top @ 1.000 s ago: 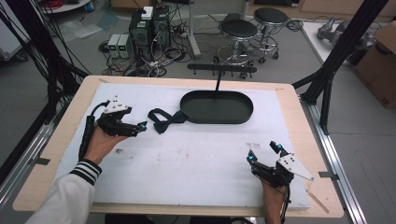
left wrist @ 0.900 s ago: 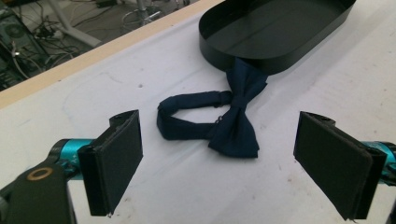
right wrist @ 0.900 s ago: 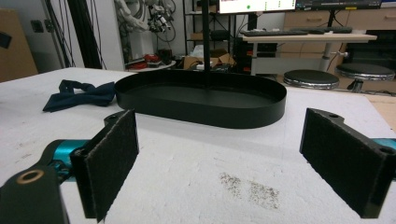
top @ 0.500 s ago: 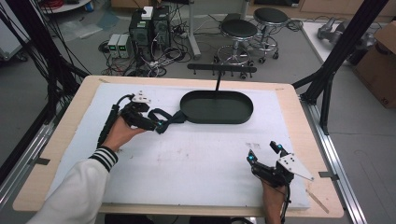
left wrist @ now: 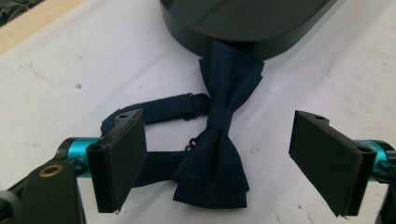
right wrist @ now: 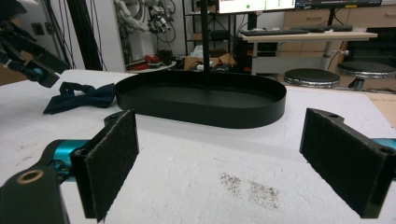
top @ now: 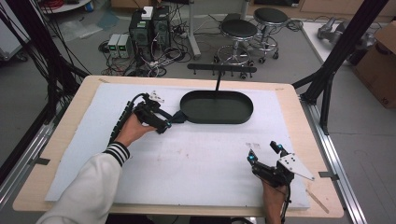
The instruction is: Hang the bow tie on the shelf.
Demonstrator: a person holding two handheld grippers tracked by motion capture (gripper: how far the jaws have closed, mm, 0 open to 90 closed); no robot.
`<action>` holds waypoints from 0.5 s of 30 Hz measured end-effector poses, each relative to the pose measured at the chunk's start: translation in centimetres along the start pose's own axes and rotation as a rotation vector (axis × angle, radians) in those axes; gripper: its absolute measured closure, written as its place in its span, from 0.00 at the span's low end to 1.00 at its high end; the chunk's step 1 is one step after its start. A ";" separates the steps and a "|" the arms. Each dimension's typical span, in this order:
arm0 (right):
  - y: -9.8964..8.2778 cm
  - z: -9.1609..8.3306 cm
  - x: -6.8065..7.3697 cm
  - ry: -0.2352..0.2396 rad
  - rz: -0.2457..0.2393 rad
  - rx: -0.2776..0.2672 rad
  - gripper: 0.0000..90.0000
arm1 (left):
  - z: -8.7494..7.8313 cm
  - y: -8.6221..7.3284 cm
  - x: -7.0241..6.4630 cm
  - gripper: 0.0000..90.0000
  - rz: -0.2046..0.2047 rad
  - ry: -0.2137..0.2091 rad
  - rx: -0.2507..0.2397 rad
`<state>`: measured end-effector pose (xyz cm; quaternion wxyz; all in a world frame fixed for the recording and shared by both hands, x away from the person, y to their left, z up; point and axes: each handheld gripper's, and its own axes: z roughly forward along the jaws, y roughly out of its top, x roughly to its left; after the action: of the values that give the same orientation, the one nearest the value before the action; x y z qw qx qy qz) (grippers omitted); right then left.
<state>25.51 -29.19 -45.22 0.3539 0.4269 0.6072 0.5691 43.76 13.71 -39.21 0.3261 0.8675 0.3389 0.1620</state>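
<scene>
The left gripper view looks down on a dark blue bow tie (left wrist: 215, 154) that lies flat on the white mat (left wrist: 70, 70). One end of the bow touches the side of the black oval tray (left wrist: 243, 28), and its thin strap (left wrist: 159, 109) curls off to one side on the mat. The left gripper (left wrist: 224, 161) hangs over the bow tie with one black pad on each side of it. The pads are spread wide and do not press on the cloth; they have just been closing a little, with the bow tie between them. In the high view the left gripper (top: 164, 125) is near the left end of the tray (top: 217, 108), and the person's hand (top: 130, 133) and white sleeve (top: 88, 186) reach in from the bottom. The right gripper (top: 262, 154) sits near the bottom right of the mat (top: 196, 172), well apart from the tray and the bow tie. In the right gripper view its two pads are spread wide too, with nothing between them but bare mat (right wrist: 224, 158). Farther off in that view the tray (right wrist: 201, 100) stands on the mat with the bow tie (right wrist: 81, 100) just beside it.
</scene>
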 end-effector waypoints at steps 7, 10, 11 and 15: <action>0.0 0.0 0.0 -0.001 -0.001 0.000 0.12 | 0.9 -0.4 0.5 0.24 -0.006 -0.031 0.055; 0.0 -0.1 0.1 0.000 0.003 -0.001 0.12 | 1.4 -0.6 0.5 0.25 0.004 -0.036 0.079; 0.0 0.0 0.1 0.000 0.001 -0.002 0.12 | 1.5 -0.6 0.5 0.26 0.007 -0.036 0.081; 0.0 0.0 0.1 -0.002 -0.003 -0.002 0.12 | 1.7 -0.5 0.3 0.28 0.014 -0.034 0.072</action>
<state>25.44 -29.15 -45.23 0.3554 0.4263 0.6070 0.5688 44.59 13.46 -40.78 0.2990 0.8837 0.3329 0.1374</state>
